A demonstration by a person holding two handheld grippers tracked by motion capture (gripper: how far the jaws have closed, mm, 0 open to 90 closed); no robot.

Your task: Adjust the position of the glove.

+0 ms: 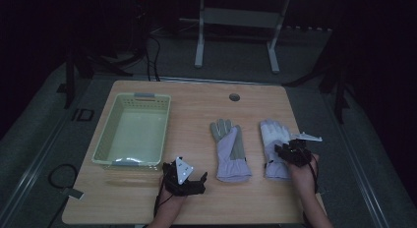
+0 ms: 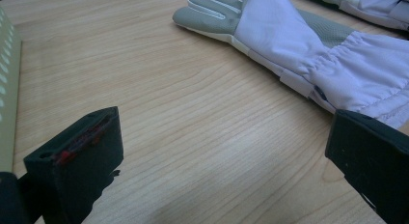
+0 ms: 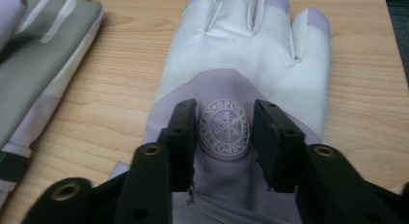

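Two lilac and grey gloves lie flat on the wooden table (image 1: 196, 105). The left glove (image 1: 229, 149) (image 2: 299, 50) (image 3: 43, 64) is palm up, fingers pointing away. The right glove (image 1: 273, 139) (image 3: 246, 55) shows a round snowflake badge on its back. My right gripper (image 1: 290, 148) (image 3: 224, 113) is down on that glove, its jaws a narrow gap apart on either side of the badge, the fabric between them lying flat. My left gripper (image 1: 187, 179) (image 2: 224, 132) hovers over bare wood near the front edge, jaws wide open, left of the left glove's cuff.
A pale green slotted basket (image 1: 134, 96) (image 2: 7, 89) stands on the table's left half, just beyond my left gripper. A round cable hole (image 1: 234, 97) sits near the far edge. The right glove's edge (image 2: 376, 2) lies beyond the left glove. Dark floor and a table frame lie behind.
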